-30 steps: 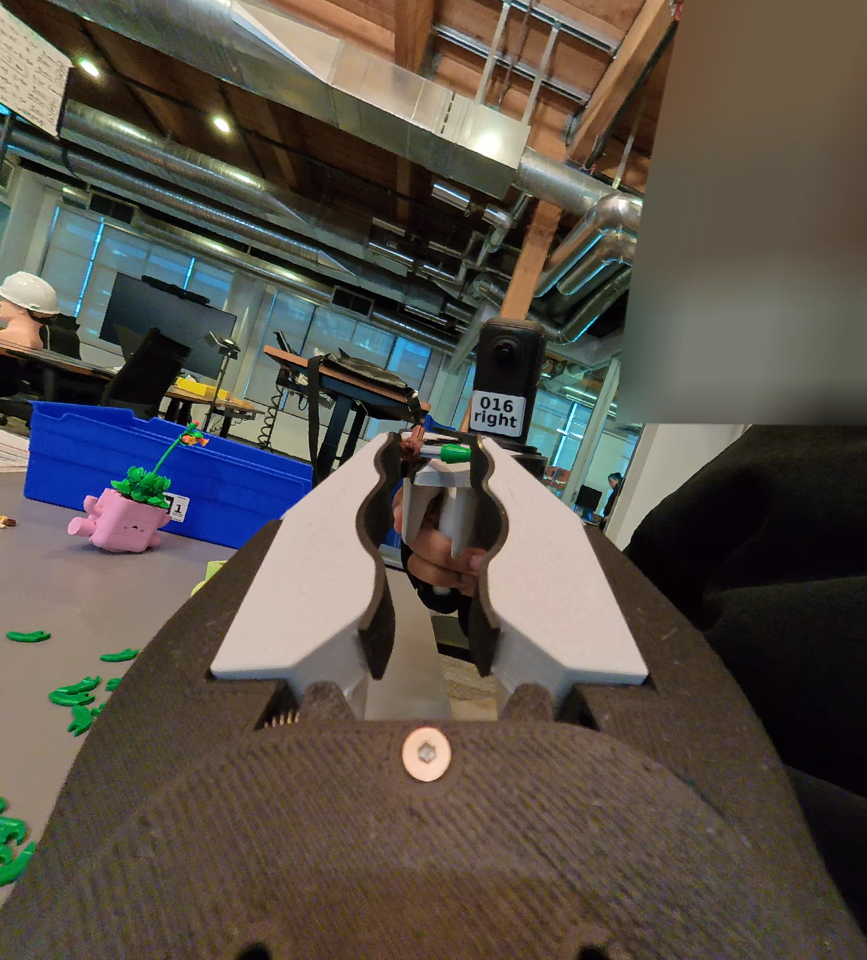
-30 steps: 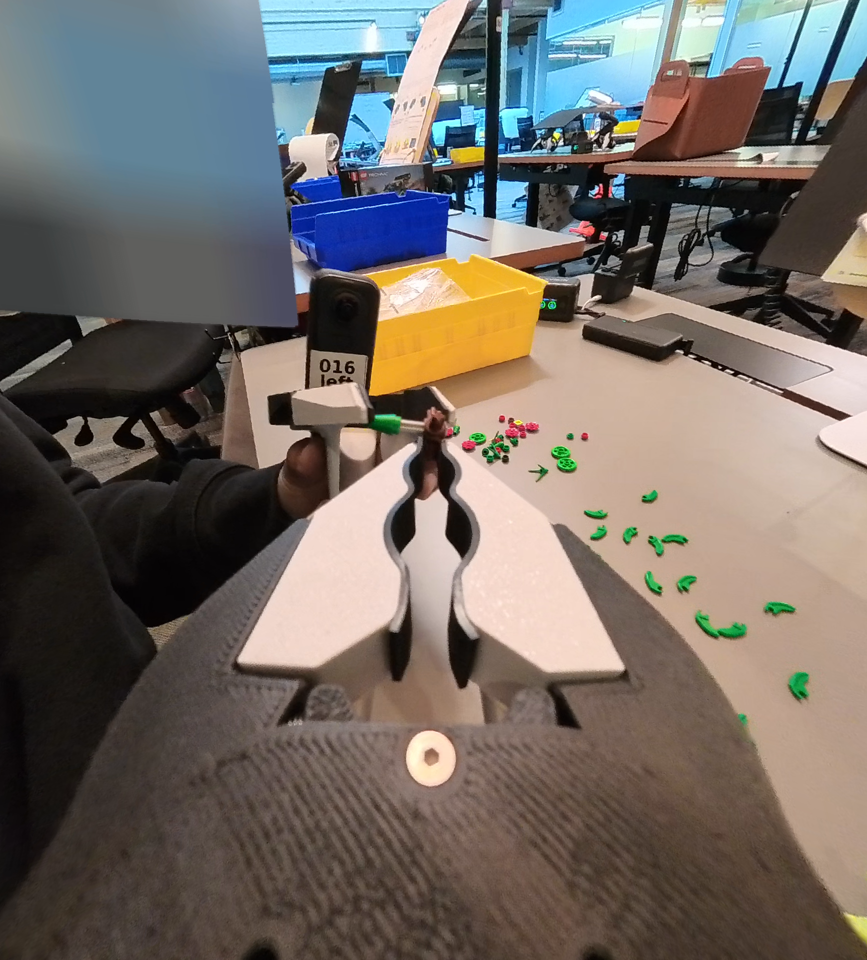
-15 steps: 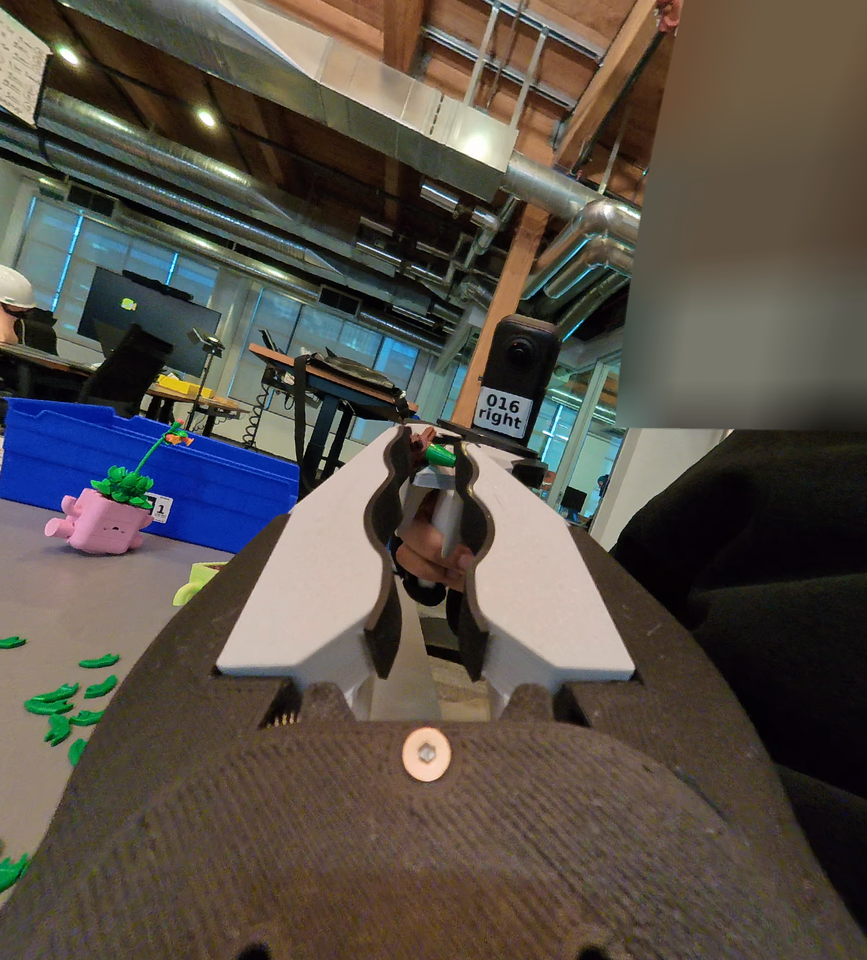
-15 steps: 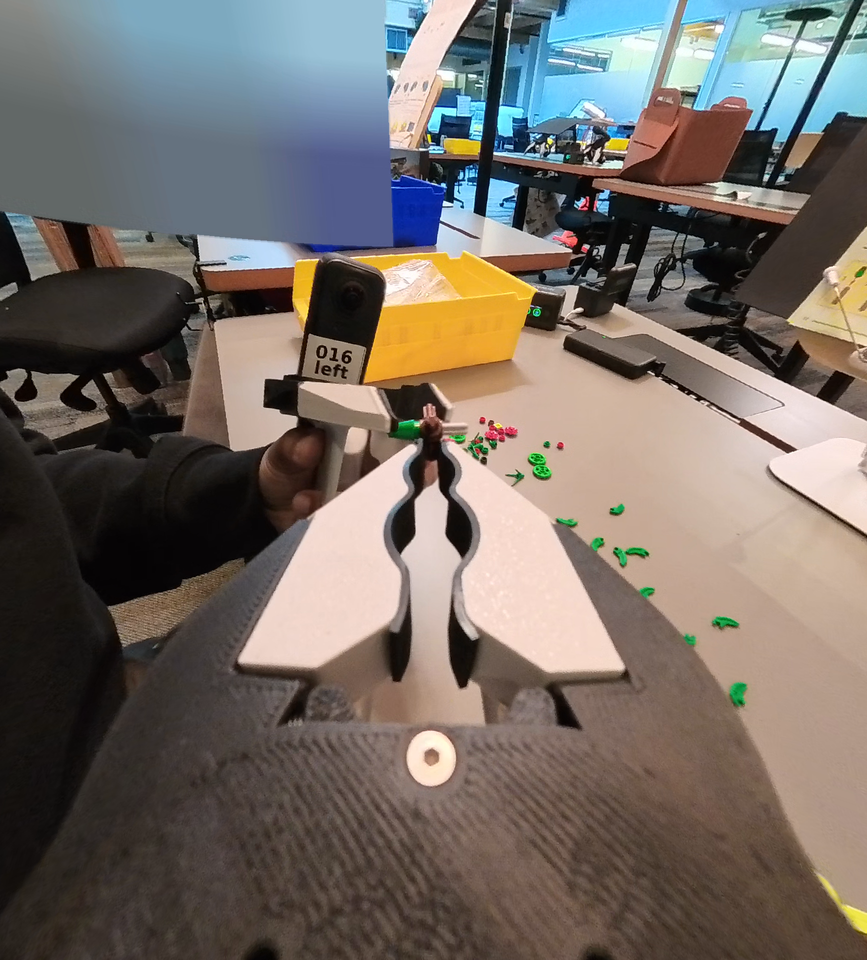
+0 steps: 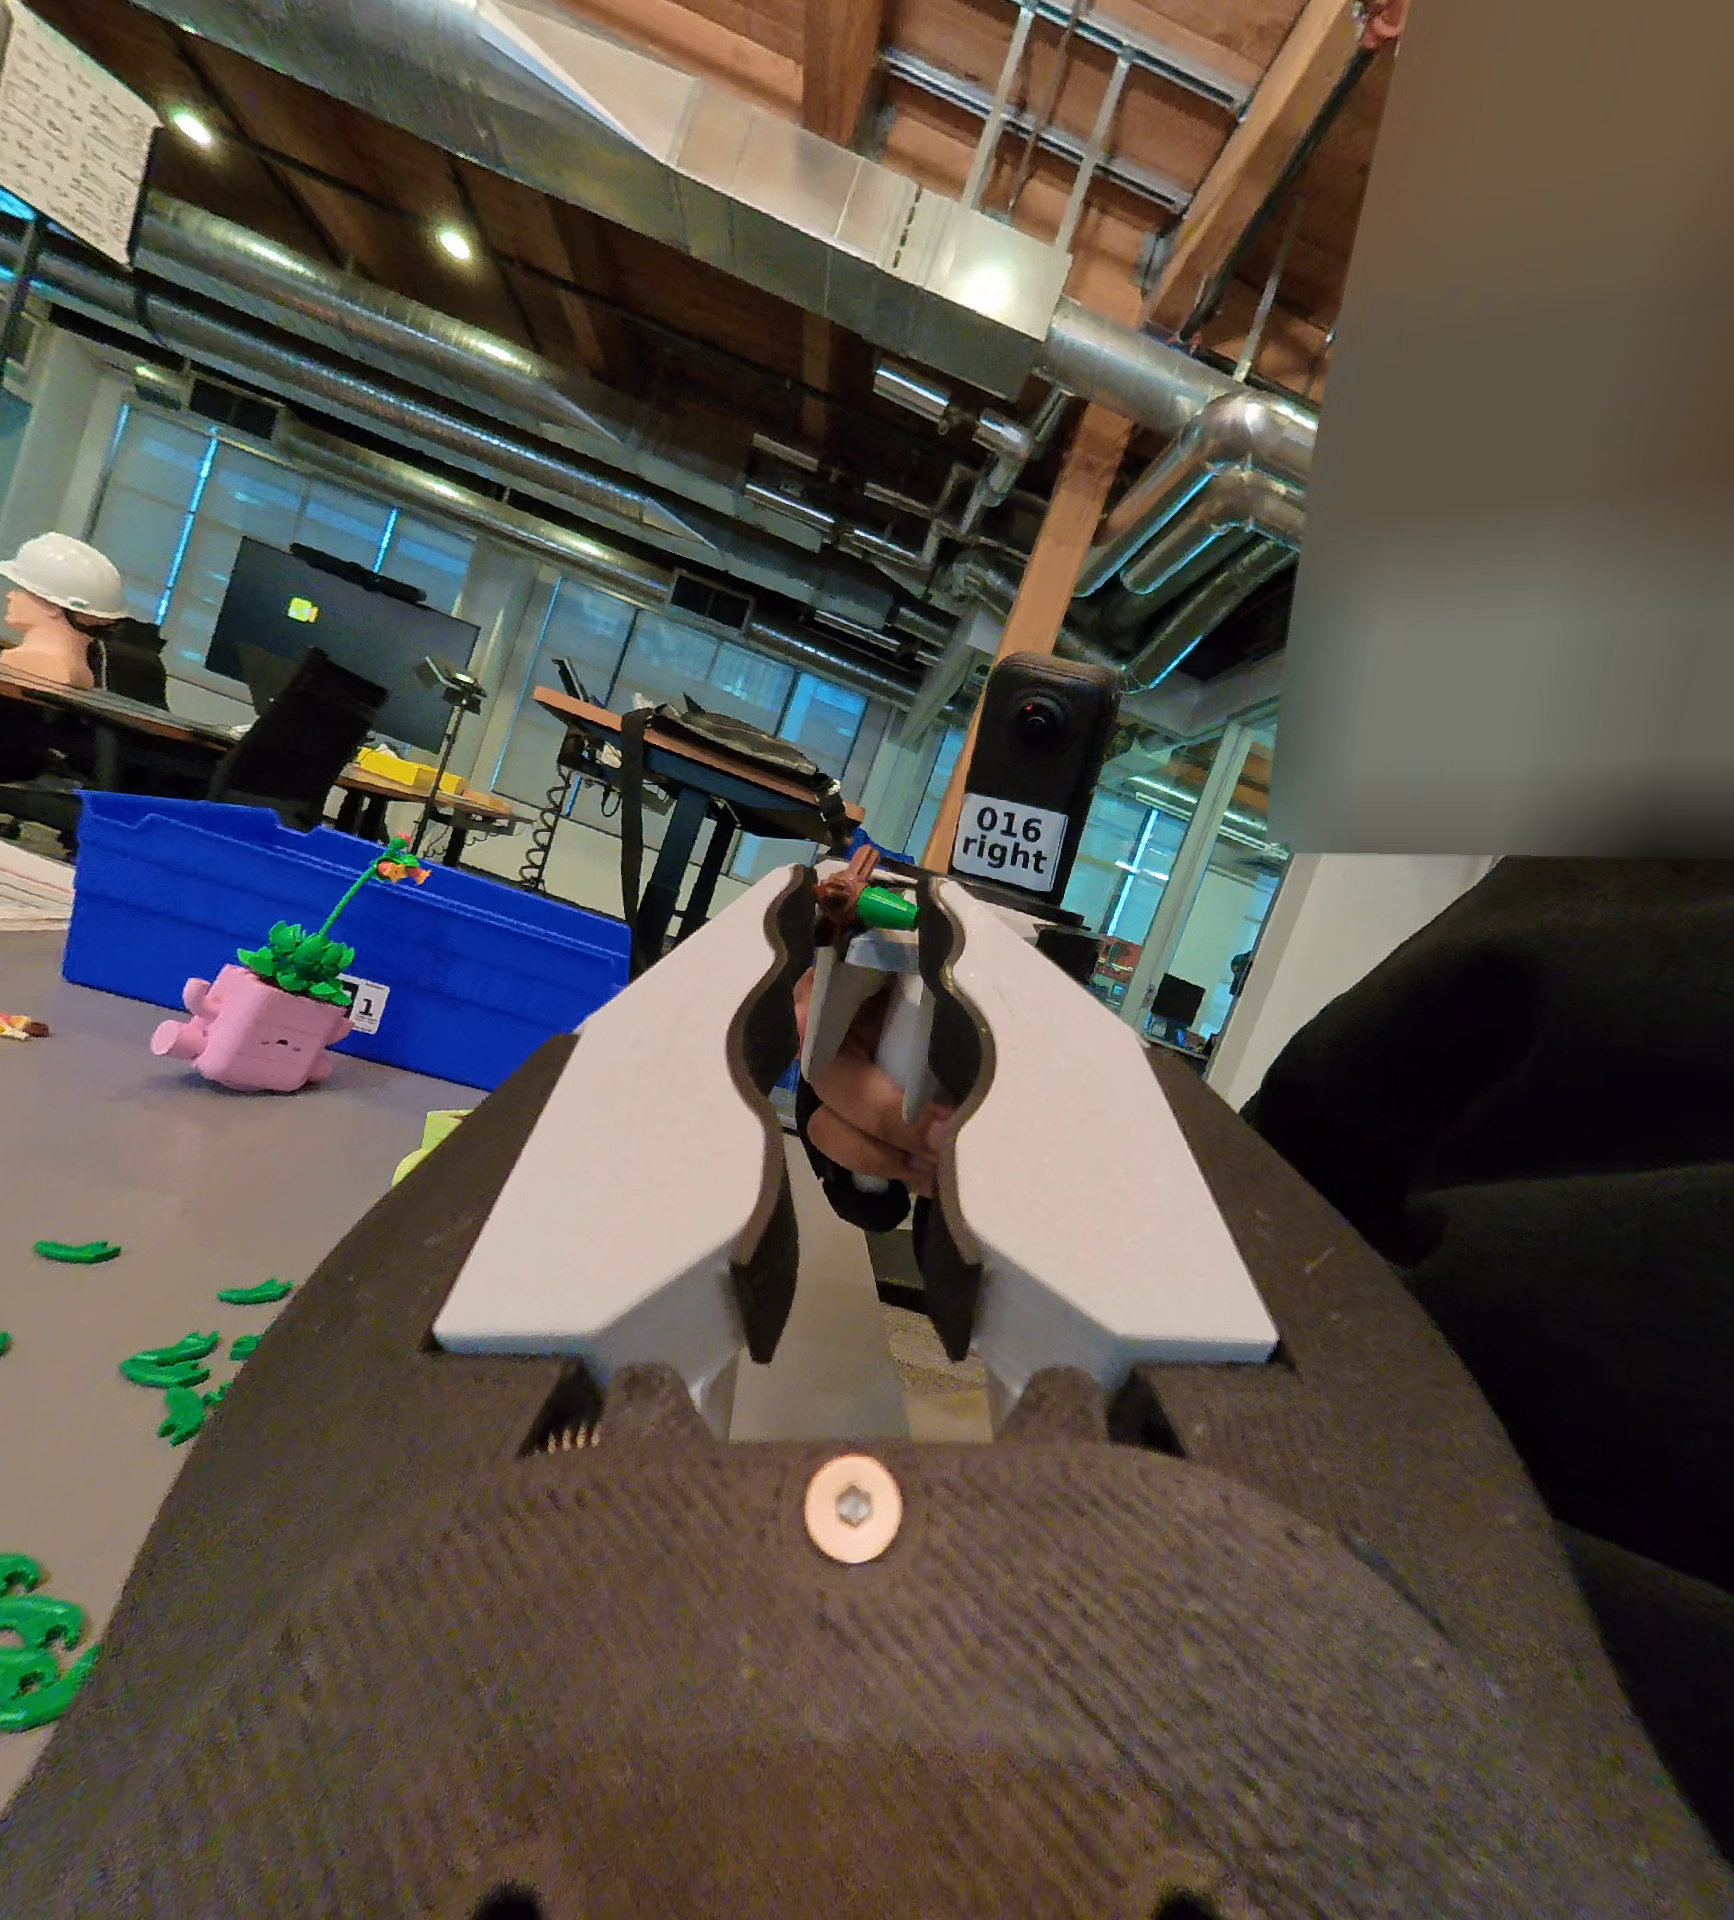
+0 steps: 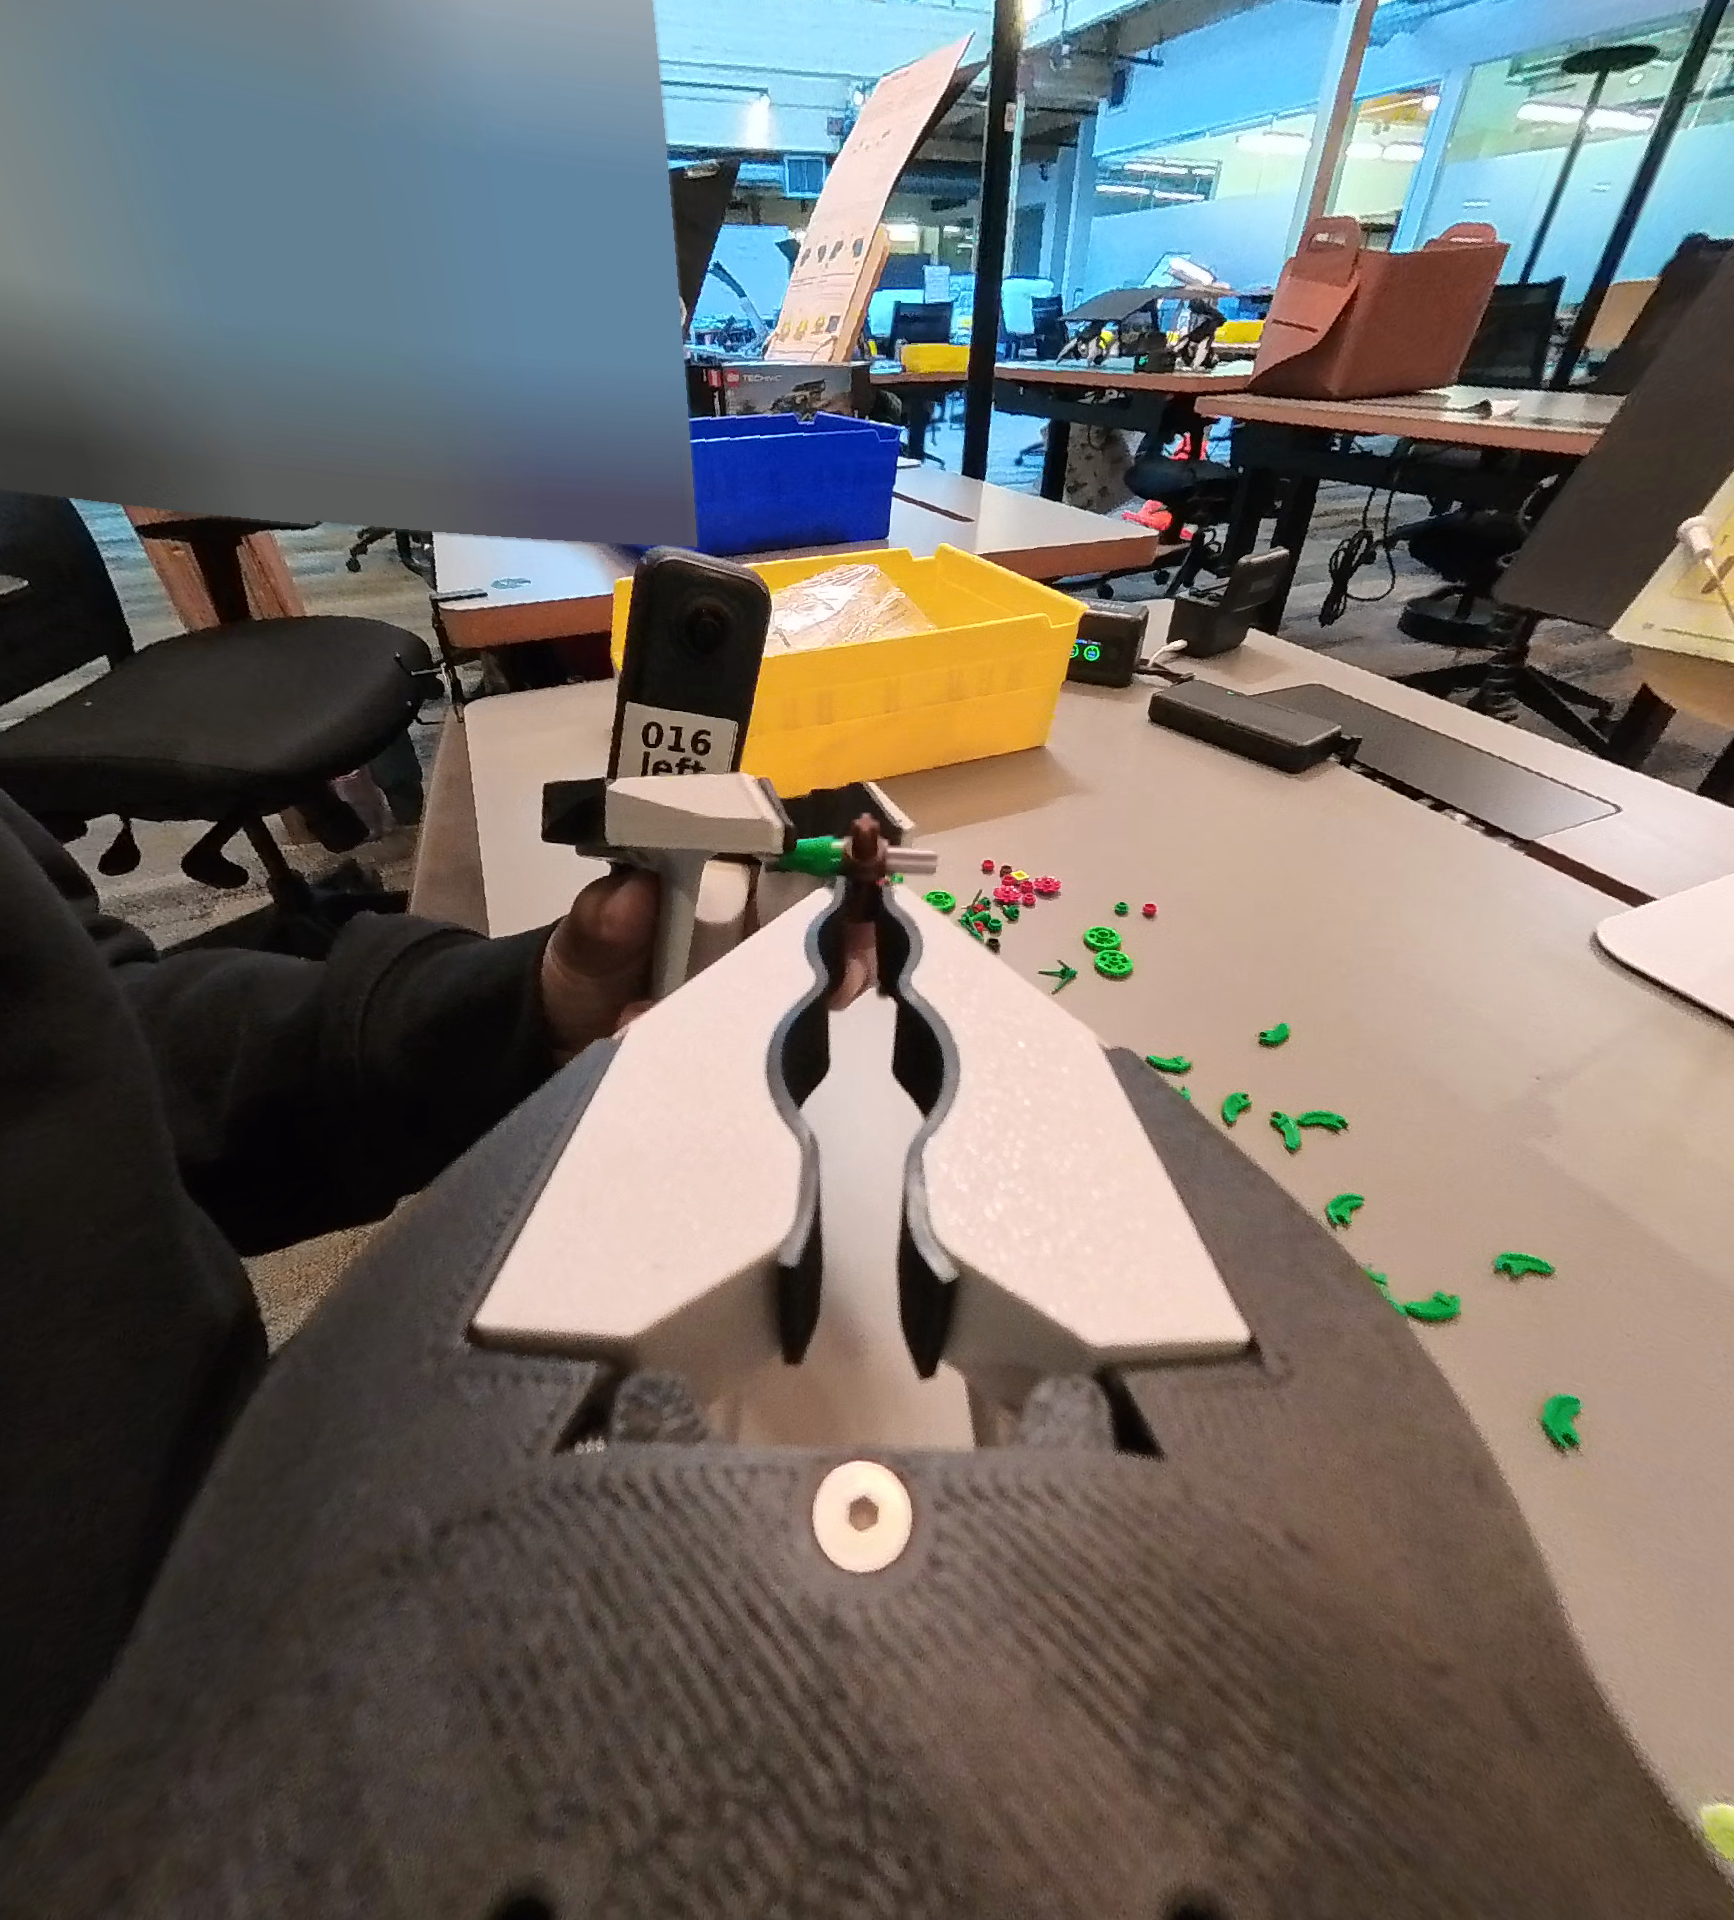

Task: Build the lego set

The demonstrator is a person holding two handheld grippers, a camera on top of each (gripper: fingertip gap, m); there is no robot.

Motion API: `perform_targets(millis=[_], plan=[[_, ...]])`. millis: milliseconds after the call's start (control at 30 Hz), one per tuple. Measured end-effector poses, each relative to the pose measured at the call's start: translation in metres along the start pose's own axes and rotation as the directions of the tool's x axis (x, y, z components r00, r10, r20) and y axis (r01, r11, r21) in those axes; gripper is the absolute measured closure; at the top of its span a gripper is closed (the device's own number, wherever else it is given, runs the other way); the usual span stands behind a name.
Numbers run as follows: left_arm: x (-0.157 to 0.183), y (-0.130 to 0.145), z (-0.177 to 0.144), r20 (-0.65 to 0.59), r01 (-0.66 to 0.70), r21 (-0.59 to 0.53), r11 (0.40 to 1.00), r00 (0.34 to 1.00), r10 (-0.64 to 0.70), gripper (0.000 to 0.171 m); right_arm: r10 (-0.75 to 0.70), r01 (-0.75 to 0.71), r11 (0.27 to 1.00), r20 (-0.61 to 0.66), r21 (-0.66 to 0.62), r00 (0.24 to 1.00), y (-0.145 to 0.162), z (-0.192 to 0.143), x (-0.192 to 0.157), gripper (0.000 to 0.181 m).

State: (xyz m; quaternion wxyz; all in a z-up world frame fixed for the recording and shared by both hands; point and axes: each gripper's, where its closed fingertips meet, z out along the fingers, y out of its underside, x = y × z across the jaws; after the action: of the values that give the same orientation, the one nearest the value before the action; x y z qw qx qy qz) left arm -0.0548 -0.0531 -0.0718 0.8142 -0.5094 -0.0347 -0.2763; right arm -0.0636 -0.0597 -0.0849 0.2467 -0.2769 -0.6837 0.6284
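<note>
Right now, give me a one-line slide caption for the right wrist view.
Right hand-held gripper pinches a brown piece onto the green stem held by the left hand-held gripper, above a table strewn with green leaves.

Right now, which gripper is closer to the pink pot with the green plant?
Left. The pink pot stands on the table ahead-left of the left gripper; the right gripper meets it fingertip to fingertip from the opposite side.
</note>
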Motion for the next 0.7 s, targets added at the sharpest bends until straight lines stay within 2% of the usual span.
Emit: perform_targets(millis=[700], plan=[[-0.0085,0.0046,-0.0016,0.033,0.014,-0.021,1.0,0.999,-0.013,0.153,0.0,0.0,1.0,-0.031,-0.004,1.0,0.0062,0.0002,0.0053,0.178]])
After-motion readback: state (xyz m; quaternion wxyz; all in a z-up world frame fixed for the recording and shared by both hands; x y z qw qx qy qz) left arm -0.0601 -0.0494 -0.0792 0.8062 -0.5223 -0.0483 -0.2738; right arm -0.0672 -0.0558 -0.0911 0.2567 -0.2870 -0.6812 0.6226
